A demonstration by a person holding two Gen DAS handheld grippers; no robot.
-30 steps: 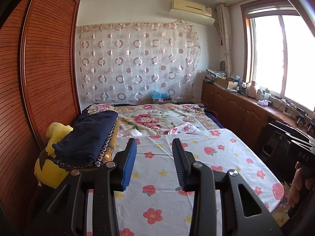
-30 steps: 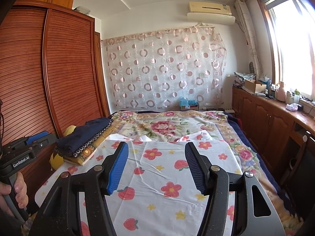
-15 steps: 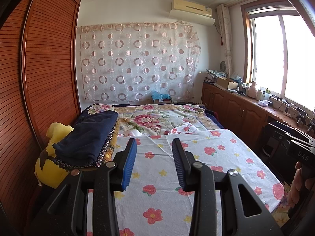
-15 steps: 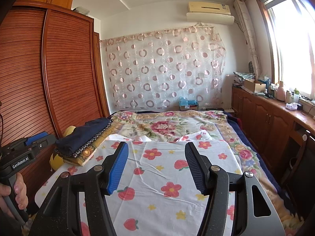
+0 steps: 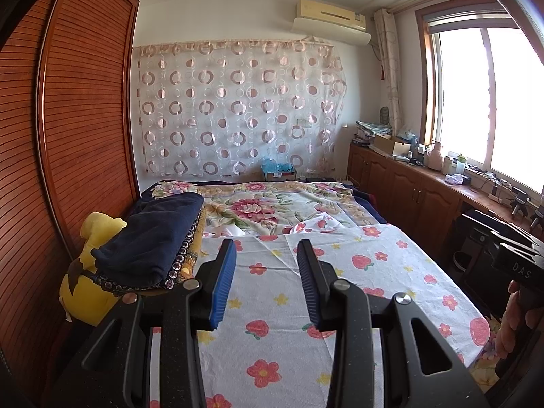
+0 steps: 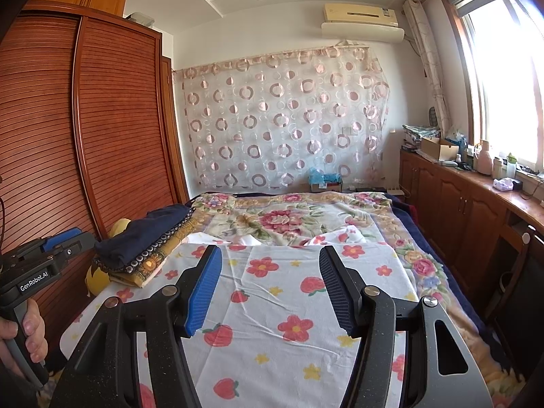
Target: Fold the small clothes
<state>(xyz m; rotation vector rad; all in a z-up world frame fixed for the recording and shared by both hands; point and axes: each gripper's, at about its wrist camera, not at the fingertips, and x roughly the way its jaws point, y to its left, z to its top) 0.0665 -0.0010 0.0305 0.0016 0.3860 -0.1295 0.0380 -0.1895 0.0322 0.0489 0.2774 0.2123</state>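
Note:
A white cloth with red flowers and strawberries (image 5: pixel 340 272) lies spread flat on the bed; it also shows in the right wrist view (image 6: pixel 289 292). Its far edge is rumpled near the floral bedspread (image 5: pixel 272 204). My left gripper (image 5: pixel 267 251) is open and empty, held above the cloth's left part. My right gripper (image 6: pixel 270 255) is open wider and empty, held above the cloth's middle. A folded dark navy garment (image 5: pixel 153 238) sits on a patterned stack at the bed's left edge, also seen in the right wrist view (image 6: pixel 146 234).
A yellow plush toy (image 5: pixel 91 292) lies under the stack beside the wooden wardrobe (image 5: pixel 68 136). Wooden cabinets (image 5: pixel 408 190) with clutter run along the window wall at right. A dark chair (image 5: pixel 482 238) stands by the bed's right side.

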